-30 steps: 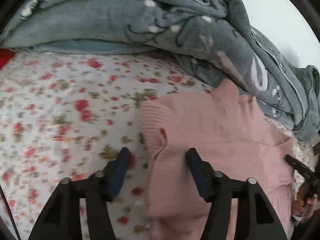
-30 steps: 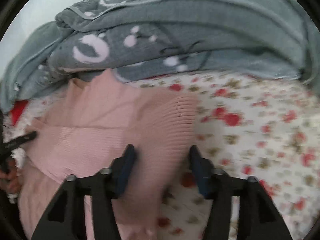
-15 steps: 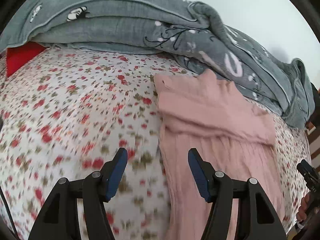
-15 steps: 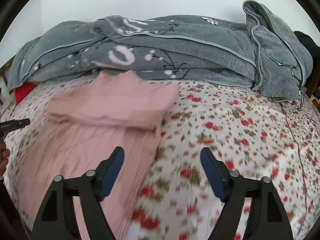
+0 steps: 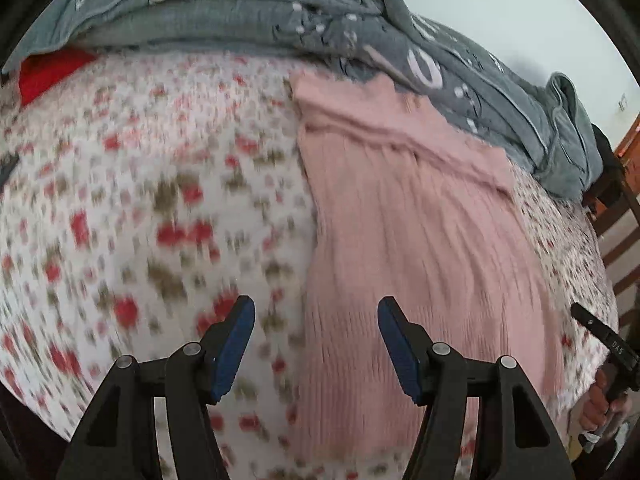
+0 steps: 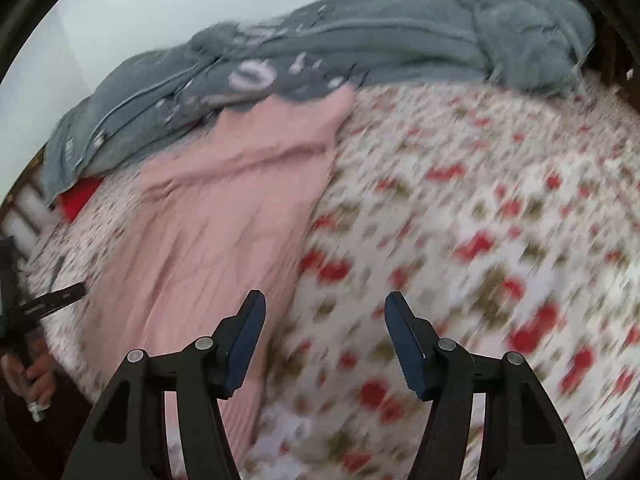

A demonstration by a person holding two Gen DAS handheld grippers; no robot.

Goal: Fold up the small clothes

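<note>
A pink ribbed knit garment [image 5: 420,240] lies flat on the floral bed sheet [image 5: 140,200], its far end folded over near the grey blanket. It also shows in the right wrist view [image 6: 208,232]. My left gripper [image 5: 316,320] is open and empty, above the garment's left edge near its close end. My right gripper [image 6: 324,316] is open and empty, above the garment's right edge. The right gripper's tip [image 5: 600,332] shows at the right of the left wrist view; the left gripper's tip [image 6: 52,300] shows at the left of the right wrist view.
A bunched grey blanket [image 5: 360,28] with white patterns lies along the far side of the bed, also in the right wrist view [image 6: 360,52]. A red item [image 5: 48,72] sits at the far left. A wooden bed frame [image 5: 620,220] stands at the right.
Both grippers have let go of the garment's far end and pulled back toward its near end. The folded-over top now lies flat. Both views are blurred by motion.
</note>
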